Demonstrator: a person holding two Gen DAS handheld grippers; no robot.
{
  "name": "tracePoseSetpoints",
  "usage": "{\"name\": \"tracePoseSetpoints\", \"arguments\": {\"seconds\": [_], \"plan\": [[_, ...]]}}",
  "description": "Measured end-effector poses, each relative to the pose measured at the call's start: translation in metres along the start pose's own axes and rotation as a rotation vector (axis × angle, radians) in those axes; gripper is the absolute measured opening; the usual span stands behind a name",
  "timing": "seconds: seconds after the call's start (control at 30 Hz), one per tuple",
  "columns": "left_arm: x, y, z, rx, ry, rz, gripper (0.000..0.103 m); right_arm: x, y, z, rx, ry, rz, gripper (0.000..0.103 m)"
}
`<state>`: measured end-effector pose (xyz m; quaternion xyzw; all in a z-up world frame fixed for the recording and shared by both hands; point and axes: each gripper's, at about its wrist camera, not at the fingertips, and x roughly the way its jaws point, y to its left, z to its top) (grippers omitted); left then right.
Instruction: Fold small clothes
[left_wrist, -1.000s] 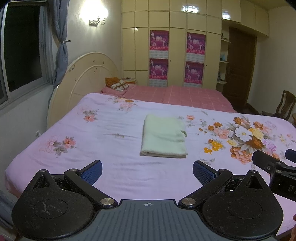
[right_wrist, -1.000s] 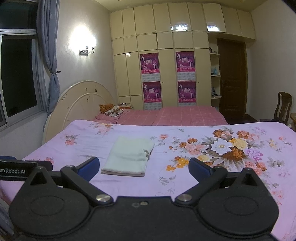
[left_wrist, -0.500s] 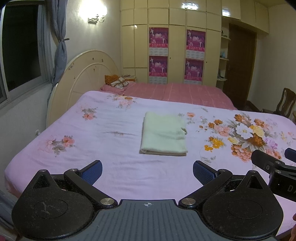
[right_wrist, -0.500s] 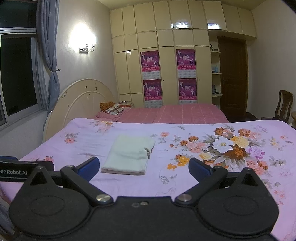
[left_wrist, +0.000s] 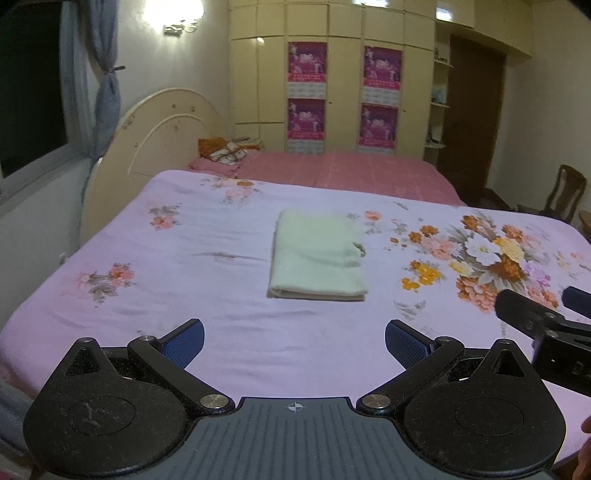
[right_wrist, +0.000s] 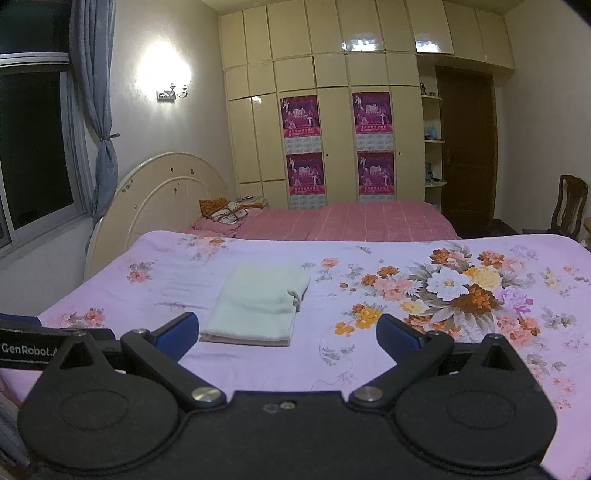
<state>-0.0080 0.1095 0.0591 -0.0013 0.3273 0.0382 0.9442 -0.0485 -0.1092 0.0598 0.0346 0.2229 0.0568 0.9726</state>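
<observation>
Fingers (left_wrist: 183, 341) of both grippers spread wide, empty; folded cloth (left_wrist: 318, 254) mid-bedspread (left_wrist: 184, 236), bare sheet around.

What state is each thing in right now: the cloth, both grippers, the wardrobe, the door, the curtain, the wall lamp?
Cloth: folded, flat on the bed.
Left gripper: open, empty.
Right gripper: open, empty.
Wardrobe: doors shut.
Door: shut.
Curtain: tied back.
Wall lamp: on.

You're in a home bedroom: floral-sheeted bed (right_wrist: 221, 369) ahead, wardrobe (right_wrist: 332, 129) at twelve o'clock, curtained window (right_wrist: 33, 147) at ten.
</observation>
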Motion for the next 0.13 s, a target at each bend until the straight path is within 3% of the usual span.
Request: {"name": "tracePoseSetpoints", "arguments": {"seconds": [0.13], "plan": [[0.0067,-0.0039,0.0023,0.017,-0.043,0.016,0.103,0.0054,0.0001,0.0015,0.001,0.006,-0.002,0.102]]}}
